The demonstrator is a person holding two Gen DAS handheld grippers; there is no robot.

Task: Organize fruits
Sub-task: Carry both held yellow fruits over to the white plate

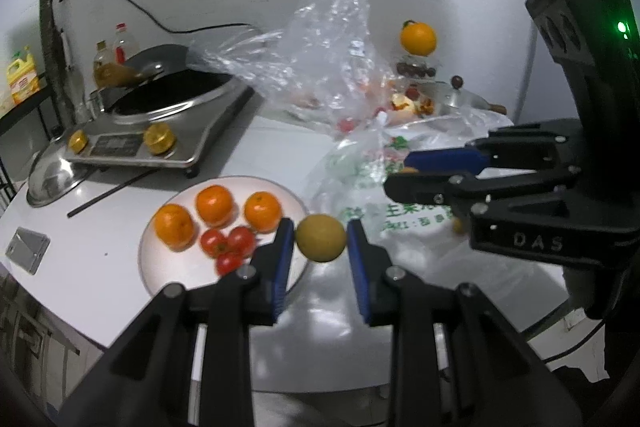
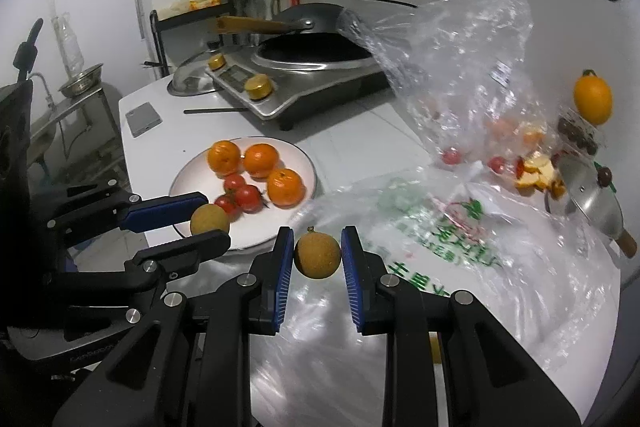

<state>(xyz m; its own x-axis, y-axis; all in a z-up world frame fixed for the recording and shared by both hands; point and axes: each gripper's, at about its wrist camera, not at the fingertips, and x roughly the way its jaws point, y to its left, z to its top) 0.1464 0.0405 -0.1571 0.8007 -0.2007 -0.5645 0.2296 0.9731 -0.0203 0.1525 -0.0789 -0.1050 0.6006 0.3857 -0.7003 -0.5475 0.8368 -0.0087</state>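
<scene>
Fingers [image 1: 285, 243] pinch two longans [image 1: 321, 238] (one each); plate [image 1: 188, 267]: three oranges [image 1: 214, 205], three tomatoes [image 1: 228, 247].

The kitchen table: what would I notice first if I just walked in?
Two tongs, each pinching a small round brownish fruit: the left tongs by the plate's edge, the right tongs above a crinkly plastic bag. The plate holds three bright oranges and red tomatoes.
</scene>
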